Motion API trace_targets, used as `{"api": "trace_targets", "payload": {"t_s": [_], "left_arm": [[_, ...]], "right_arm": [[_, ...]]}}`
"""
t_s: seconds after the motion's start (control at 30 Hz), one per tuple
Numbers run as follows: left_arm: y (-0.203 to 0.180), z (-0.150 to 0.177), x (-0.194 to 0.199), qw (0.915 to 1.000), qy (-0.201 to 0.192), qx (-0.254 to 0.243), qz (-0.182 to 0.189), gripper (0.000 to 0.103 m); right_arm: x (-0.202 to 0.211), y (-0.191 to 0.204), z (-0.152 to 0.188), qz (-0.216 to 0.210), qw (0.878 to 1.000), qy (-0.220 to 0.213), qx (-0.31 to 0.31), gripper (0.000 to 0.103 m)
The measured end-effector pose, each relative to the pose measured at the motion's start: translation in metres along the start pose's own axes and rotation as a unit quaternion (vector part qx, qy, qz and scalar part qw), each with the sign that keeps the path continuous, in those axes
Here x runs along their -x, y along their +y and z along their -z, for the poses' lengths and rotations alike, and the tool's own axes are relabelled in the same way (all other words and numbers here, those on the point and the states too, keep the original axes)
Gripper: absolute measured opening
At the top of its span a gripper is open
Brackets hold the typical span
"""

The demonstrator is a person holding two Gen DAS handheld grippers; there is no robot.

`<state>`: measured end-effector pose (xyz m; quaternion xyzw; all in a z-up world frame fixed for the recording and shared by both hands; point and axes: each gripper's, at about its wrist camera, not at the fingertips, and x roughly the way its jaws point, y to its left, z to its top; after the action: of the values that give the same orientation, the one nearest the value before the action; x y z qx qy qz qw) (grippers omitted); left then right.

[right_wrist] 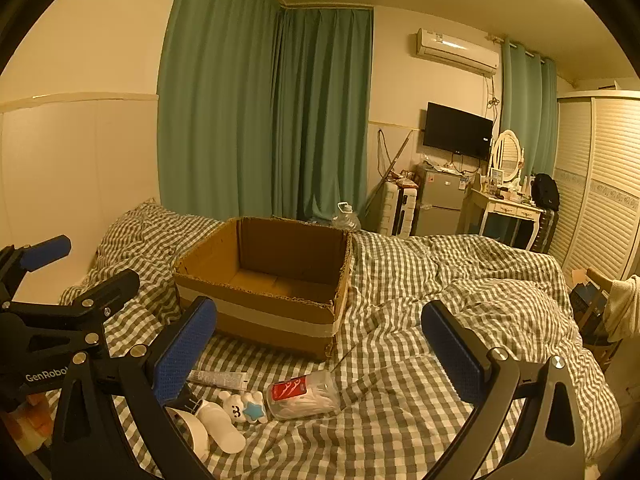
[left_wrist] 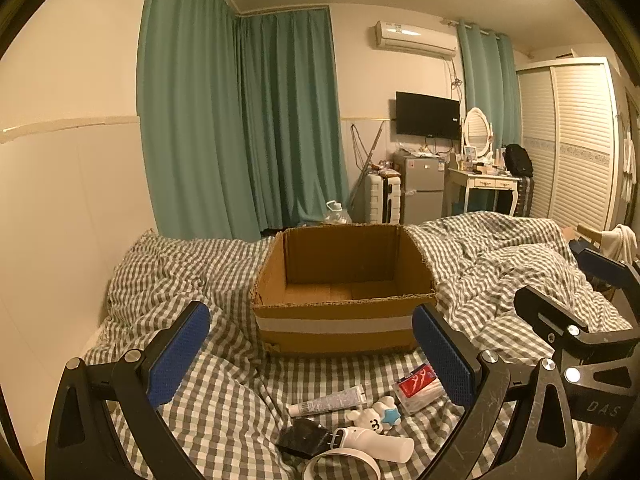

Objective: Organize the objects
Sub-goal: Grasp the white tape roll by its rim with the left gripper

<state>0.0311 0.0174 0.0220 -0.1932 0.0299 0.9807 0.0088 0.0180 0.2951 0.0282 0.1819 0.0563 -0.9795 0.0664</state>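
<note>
Both pairs of jaws are seen spread wide with nothing between them, the left gripper [left_wrist: 312,356] and the right gripper [right_wrist: 320,354] being held above the bed [right_wrist: 440,280]. At about 6 o'clock beneath the left jaws, a cluster is found: a tube [left_wrist: 326,400], a red-labelled packet [left_wrist: 418,388], a white toy with a blue star [left_wrist: 376,416], a dark pouch [left_wrist: 302,436] and a white bottle [left_wrist: 380,442]. At 12 o'clock the cardboard box [left_wrist: 344,292] stands open and looks empty. A slip may be expected: the pieces touch one another on soft, rumpled bedding, so a neighbour could be nudged or pinched along with the chosen 1.
</note>
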Motion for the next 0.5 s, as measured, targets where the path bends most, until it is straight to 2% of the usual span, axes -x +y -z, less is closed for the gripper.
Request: {"api": "trace_targets", "payload": {"t_s": [0.17, 0.23, 0.37, 0.5], "left_arm": [[-0.002, 0.007, -0.001, 0.9999, 0.012, -0.010, -0.006, 0.103], [-0.002, 0.016, -0.008, 0.9994, 0.029, -0.013, -0.010, 0.103], [0.002, 0.045, -0.031, 0.9961, 0.086, -0.012, -0.010, 0.103], [0.003, 0.085, -0.059, 0.9872, 0.159, -0.004, 0.006, 0.103]], "right_arm": [[0.002, -0.005, 0.001, -0.003, 1.000, 0.017, 0.013, 0.102], [0.001, -0.008, 0.006, -0.007, 0.999, 0.029, 0.019, 0.102], [0.000, -0.014, 0.019, -0.010, 0.999, 0.045, 0.027, 0.103], [-0.014, -0.023, 0.030, -0.009, 0.998, 0.069, 0.013, 0.103]]}}
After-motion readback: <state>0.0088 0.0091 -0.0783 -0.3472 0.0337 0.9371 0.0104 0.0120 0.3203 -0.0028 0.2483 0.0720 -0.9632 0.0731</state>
